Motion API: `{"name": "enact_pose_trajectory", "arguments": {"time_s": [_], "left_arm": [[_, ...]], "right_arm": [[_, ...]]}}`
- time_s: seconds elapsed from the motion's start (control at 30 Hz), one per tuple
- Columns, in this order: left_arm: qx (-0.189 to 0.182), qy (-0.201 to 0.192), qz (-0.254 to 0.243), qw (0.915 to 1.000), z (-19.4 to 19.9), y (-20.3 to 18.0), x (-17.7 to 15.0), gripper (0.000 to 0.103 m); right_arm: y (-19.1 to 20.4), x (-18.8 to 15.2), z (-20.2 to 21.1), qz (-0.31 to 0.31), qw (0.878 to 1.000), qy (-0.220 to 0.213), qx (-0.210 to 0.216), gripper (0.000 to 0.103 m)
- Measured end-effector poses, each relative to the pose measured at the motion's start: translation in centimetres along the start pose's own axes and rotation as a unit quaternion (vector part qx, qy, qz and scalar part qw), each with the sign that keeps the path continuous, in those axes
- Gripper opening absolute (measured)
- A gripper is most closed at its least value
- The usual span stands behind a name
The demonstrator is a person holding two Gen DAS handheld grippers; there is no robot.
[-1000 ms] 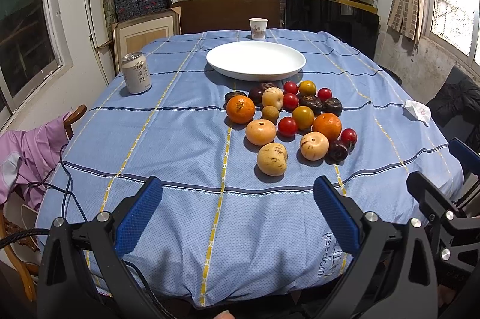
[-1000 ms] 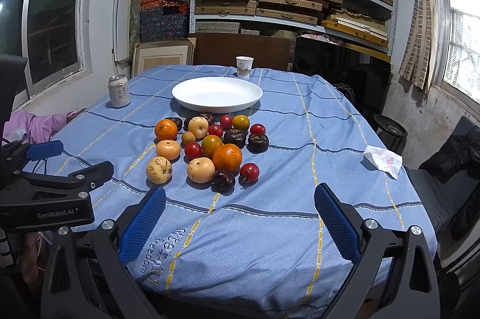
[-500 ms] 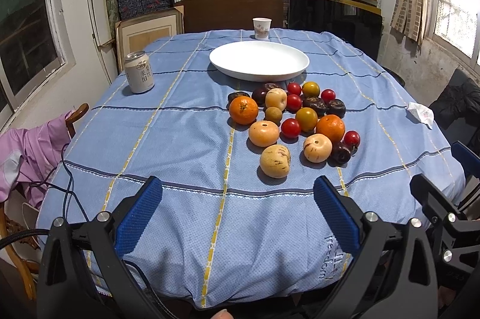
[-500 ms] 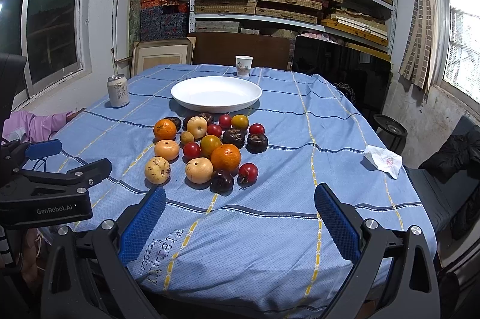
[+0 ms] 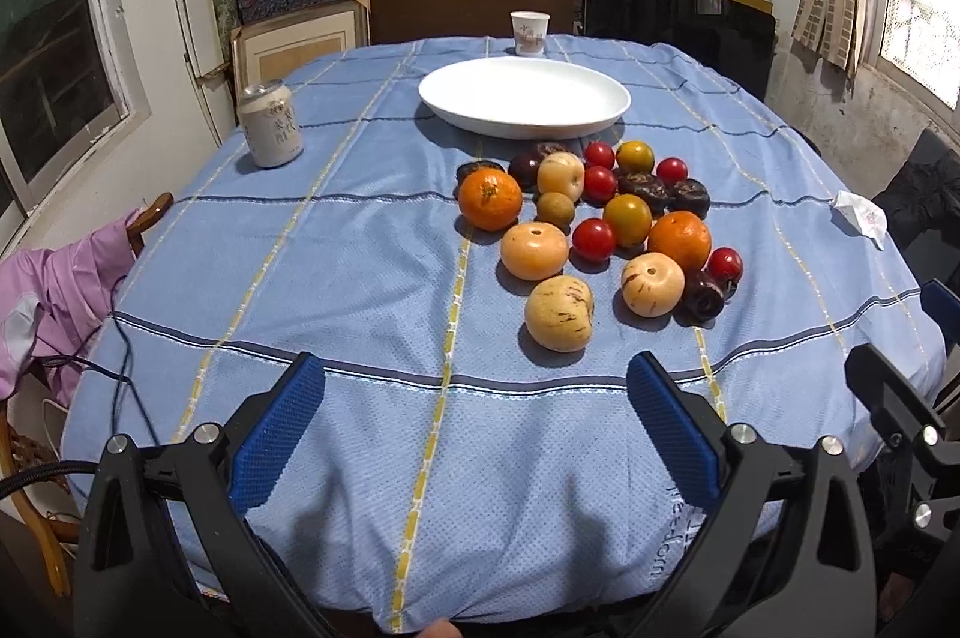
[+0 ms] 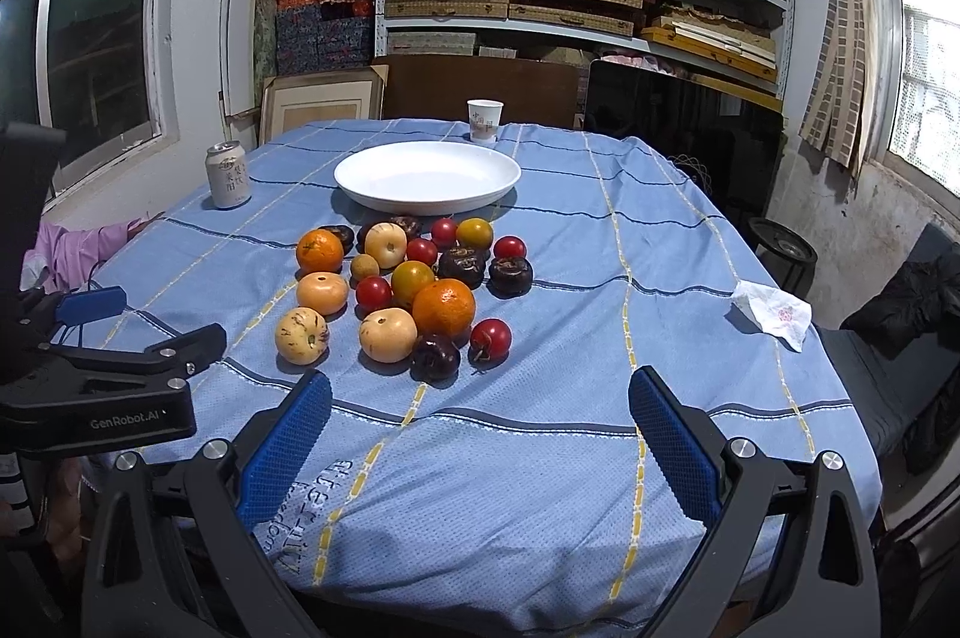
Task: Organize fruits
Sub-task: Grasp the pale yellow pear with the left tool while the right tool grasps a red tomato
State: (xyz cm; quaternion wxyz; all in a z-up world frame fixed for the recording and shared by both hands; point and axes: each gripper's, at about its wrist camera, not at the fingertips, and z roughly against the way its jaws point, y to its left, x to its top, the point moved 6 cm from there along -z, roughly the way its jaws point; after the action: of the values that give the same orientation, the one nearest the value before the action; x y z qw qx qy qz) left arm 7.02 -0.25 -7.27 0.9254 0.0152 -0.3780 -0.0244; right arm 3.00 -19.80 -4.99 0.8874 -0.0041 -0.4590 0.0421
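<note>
While both tools hang low over the near edge of the blue checked cloth-covered surface (image 5: 336, 242), neither has hold of anything: the left hand-held gripper (image 5: 477, 434) has its blue-padded jaws spread wide with only cloth between them, and the right hand-held gripper (image 6: 480, 443) is spread just as wide and equally empty.

Seen from the left wrist camera, the loose cluster of mixed fruits (image 5: 600, 230) lies on the cloth at about 1 o'clock from the left hand-held gripper, well apart from its fingertips. Nearest is a pale yellow speckled round fruit (image 5: 559, 312), with a second pale speckled fruit (image 5: 652, 284) just beside it at 3 o'clock. A peach-coloured smooth round fruit (image 5: 534, 251) sits behind them, and a bright orange citrus (image 5: 491, 200) marks the cluster's 10 o'clock edge. Another orange citrus (image 5: 679, 240) lies toward 3 o'clock, next to small red tomatoes and dark purple-brown fruits.

Beyond the cluster, at 12 o'clock, rests a wide, shallow white oval plate (image 5: 525, 98) holding nothing, close to the farthest fruits. A small white paper cup (image 5: 530, 32) stands behind the plate. A silver drinks can (image 5: 269, 123) stands upright at 10 o'clock, well apart from the fruit. A crumpled white tissue (image 5: 859, 216) lies at 3 o'clock near the cloth's edge.

From the right wrist camera the cluster sits at 11 o'clock of the right hand-held gripper.
</note>
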Motion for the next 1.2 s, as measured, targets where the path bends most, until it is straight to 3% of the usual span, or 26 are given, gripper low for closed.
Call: {"name": "enact_pose_trajectory", "arguments": {"time_s": [0.3, 0.53, 0.57, 0.6, 0.7, 0.73, 0.8, 0.97, 1.2], "left_arm": [[-0.011, 0.052, -0.015, 0.9985, -6.7, -2.2, 0.0, 0.099], [-0.030, 0.058, 0.012, 0.9978, -10.0, -2.6, 0.9, 0.099], [-0.036, 0.058, 0.013, 0.9976, -10.4, -2.7, 1.0, 0.093], [-0.038, 0.057, 0.012, 0.9976, -10.6, -2.7, 1.0, 0.075], [-0.037, 0.049, -0.006, 0.9981, -10.7, -2.9, 1.2, 0.057], [-0.034, 0.045, -0.013, 0.9983, -10.7, -3.0, 1.2, 0.056], [-0.036, 0.041, -0.019, 0.9983, -10.6, -3.0, 1.3, 0.041], [-0.058, 0.040, 0.003, 0.9975, -10.0, -1.8, 1.2, 0.038], [-0.058, 0.020, 0.007, 0.9981, -8.9, -0.5, 1.2, 0.038]], "right_arm": [[-1.4, -0.7, -3.2, -0.009, 0.999, 0.032, -0.009, 0.100], [-2.6, -1.1, -5.9, -0.014, 0.998, 0.052, -0.020, 0.100], [-2.8, -1.2, -6.3, -0.015, 0.998, 0.052, -0.021, 0.100], [-3.1, -1.2, -6.6, -0.016, 0.998, 0.051, -0.022, 0.100], [-3.8, -1.1, -8.1, -0.024, 0.998, 0.063, -0.016, 0.100], [-3.9, -1.2, -8.6, -0.026, 0.997, 0.070, -0.010, 0.100], [-4.0, -1.2, -9.7, -0.023, 0.996, 0.082, 0.005, 0.100], [-3.9, -0.9, -11.5, -0.009, 0.995, 0.102, 0.016, 0.081], [-2.8, -0.1, -13.9, 0.009, 0.993, 0.116, 0.024, 0.078]]}}
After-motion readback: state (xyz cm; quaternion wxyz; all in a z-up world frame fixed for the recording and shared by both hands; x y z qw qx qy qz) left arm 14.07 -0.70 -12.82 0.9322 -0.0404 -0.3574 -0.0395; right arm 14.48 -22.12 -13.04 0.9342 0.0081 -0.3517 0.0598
